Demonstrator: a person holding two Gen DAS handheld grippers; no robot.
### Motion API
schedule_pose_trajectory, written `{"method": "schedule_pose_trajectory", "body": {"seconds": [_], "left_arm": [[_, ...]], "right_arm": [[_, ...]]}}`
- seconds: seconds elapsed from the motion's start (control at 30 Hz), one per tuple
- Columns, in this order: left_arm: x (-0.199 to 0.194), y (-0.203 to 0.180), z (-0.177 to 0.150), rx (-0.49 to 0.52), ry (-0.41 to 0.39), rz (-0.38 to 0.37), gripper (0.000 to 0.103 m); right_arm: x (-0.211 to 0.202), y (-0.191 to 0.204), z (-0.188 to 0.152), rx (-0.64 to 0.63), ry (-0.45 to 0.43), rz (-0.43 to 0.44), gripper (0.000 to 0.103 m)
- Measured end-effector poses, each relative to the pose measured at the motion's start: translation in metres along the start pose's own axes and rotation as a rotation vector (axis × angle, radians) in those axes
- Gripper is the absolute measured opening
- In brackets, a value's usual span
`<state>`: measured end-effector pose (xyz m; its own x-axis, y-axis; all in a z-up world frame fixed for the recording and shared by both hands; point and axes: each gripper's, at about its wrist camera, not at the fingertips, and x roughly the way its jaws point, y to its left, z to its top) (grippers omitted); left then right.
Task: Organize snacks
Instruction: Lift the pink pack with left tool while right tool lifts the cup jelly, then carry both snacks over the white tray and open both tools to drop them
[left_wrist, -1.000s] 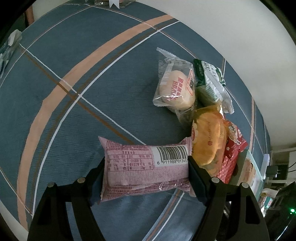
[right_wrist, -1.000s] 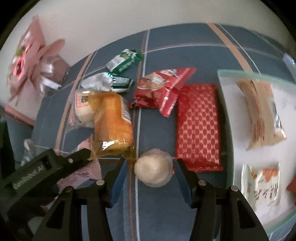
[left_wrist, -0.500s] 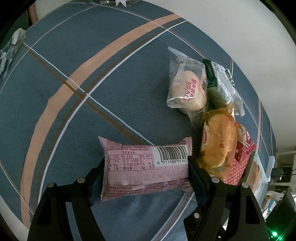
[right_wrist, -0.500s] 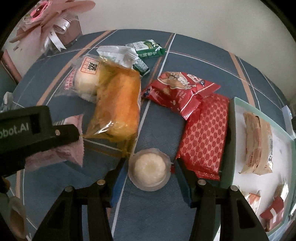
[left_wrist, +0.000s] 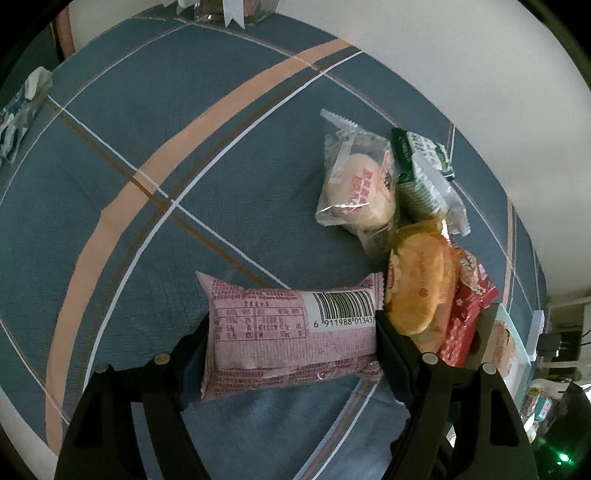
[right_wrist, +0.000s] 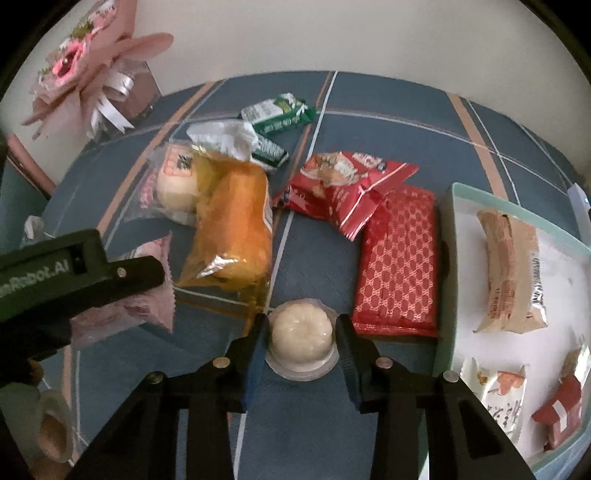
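So the right gripper (right_wrist: 301, 338) has just pinched shut on the round white cake (right_wrist: 301, 334) between its jaws. Left gripper (left_wrist: 291, 332) keeps clamping the pink packet (left_wrist: 291, 332), so both look ready for the tray (right_wrist: 447, 229), right of the jaws.

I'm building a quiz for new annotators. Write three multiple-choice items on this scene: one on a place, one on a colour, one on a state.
1. Where does the patterned red packet lie?
A. inside the tray
B. on the cloth beside the tray
C. on top of the orange cake packet

2. What colour is the packet in the left claw?
A. pink
B. green
C. yellow

3. What is the state of the right claw?
A. open, nothing between its fingers
B. shut on a green packet
C. shut on the round white snack

Answers:
1 B, it lies flat on the blue tablecloth against the outer wall of the tray.
2 A, the pink packet with a barcode sits gripped between the fingers.
3 C, both fingers press the sides of the round white snack.
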<state>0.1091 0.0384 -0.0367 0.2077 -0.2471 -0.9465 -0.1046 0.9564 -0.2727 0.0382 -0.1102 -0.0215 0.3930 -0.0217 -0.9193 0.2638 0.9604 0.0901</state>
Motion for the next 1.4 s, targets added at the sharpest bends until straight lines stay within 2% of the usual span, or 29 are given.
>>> {"method": "schedule_pose_trajectory", "body": {"seconds": [0.17, 0.33, 0.43, 0.6, 0.8, 0.97, 1.23, 1.4], "left_arm": [[-0.013, 0.001, -0.003, 0.013, -0.031, -0.006, 0.08], [-0.025, -0.004, -0.012, 0.045, -0.066, -0.003, 0.08], [-0.037, -0.012, -0.013, 0.065, -0.083, -0.003, 0.08], [-0.044, -0.04, -0.026, 0.134, -0.086, -0.019, 0.08], [-0.047, -0.099, -0.058, 0.287, -0.067, -0.076, 0.08], [-0.043, -0.146, -0.097, 0.42, -0.007, -0.162, 0.08], [-0.032, -0.203, -0.149, 0.626, -0.004, -0.153, 0.08], [-0.023, -0.224, -0.167, 0.696, -0.017, -0.134, 0.08]], "right_arm": [[-0.027, -0.012, 0.0, 0.04, -0.029, 0.066, 0.039], [-0.056, -0.02, -0.002, 0.051, -0.076, 0.091, 0.039], [-0.065, -0.022, 0.003, 0.07, -0.103, 0.092, 0.039], [-0.091, -0.061, 0.0, 0.133, -0.147, 0.032, 0.039], [-0.109, -0.134, -0.008, 0.296, -0.173, -0.031, 0.04], [-0.114, -0.193, -0.017, 0.427, -0.182, -0.081, 0.04], [-0.116, -0.262, -0.042, 0.606, -0.179, -0.094, 0.04], [-0.111, -0.275, -0.049, 0.635, -0.168, -0.087, 0.04]]}}
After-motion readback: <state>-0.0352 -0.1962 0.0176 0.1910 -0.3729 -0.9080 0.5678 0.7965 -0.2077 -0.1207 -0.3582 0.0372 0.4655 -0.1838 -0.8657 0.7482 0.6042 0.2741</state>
